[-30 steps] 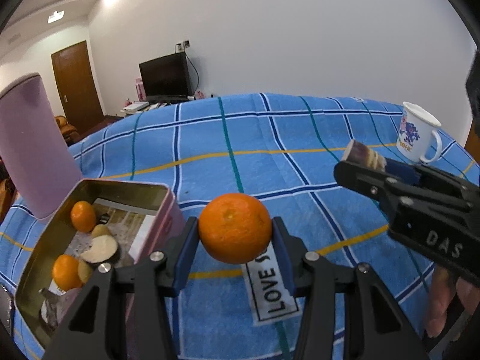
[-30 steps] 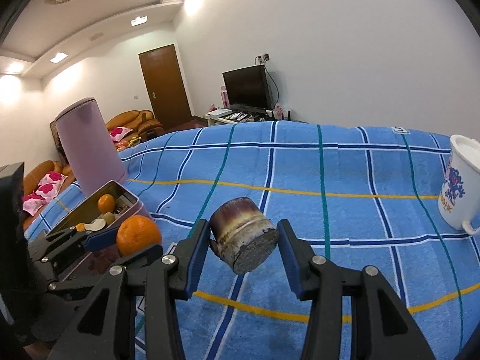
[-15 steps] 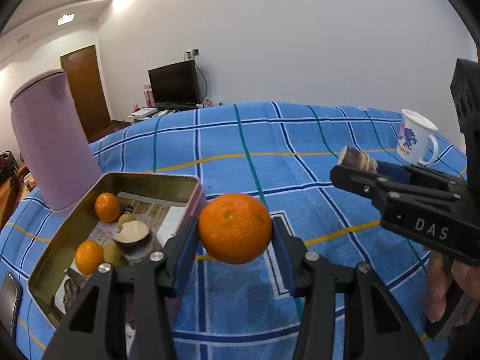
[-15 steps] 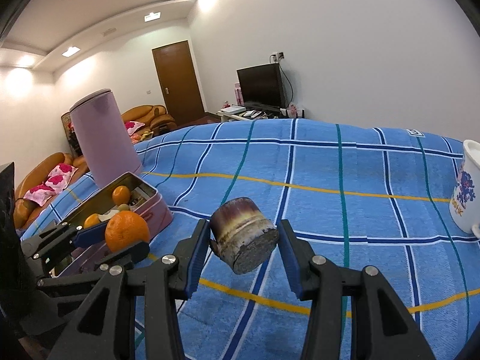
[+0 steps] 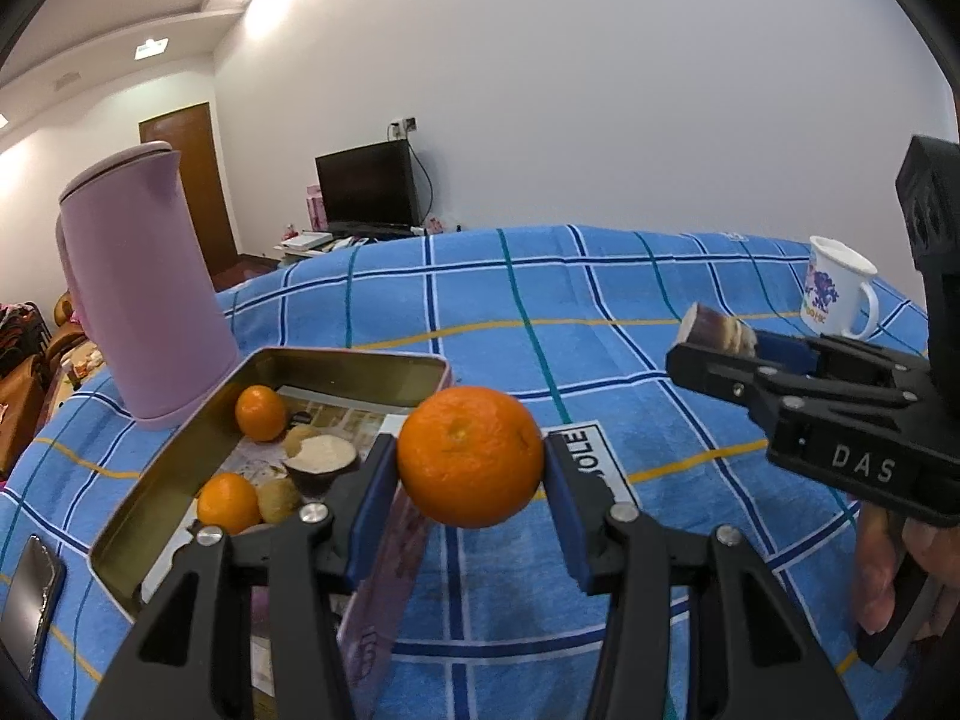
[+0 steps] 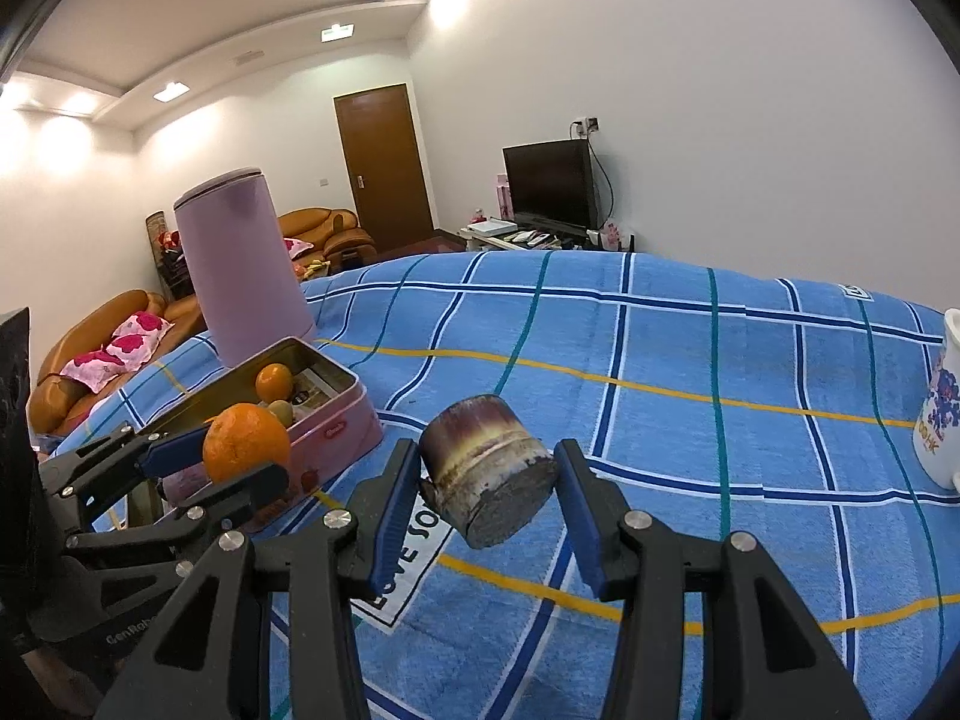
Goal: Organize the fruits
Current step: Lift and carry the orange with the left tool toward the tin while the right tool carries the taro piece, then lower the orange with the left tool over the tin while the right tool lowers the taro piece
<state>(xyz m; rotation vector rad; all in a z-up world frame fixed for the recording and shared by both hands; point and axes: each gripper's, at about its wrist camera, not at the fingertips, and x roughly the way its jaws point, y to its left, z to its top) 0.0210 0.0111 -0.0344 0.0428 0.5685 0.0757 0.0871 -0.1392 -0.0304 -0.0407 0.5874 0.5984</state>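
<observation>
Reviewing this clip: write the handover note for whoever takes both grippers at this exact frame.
Left gripper: shut on the orange, held in the air beside the near corner of the tin.
Right gripper: shut on the purple-brown cut chunk, held above the blue checked cloth, well clear of the tin.
In the tin already: two small oranges, a cut white-fleshed piece and small brownish fruits.
Done: several fruits boxed. Left: put the orange in, probably then the chunk.
Nearby: pink kettle behind the tin, mug far right, phone at the left edge.
</observation>
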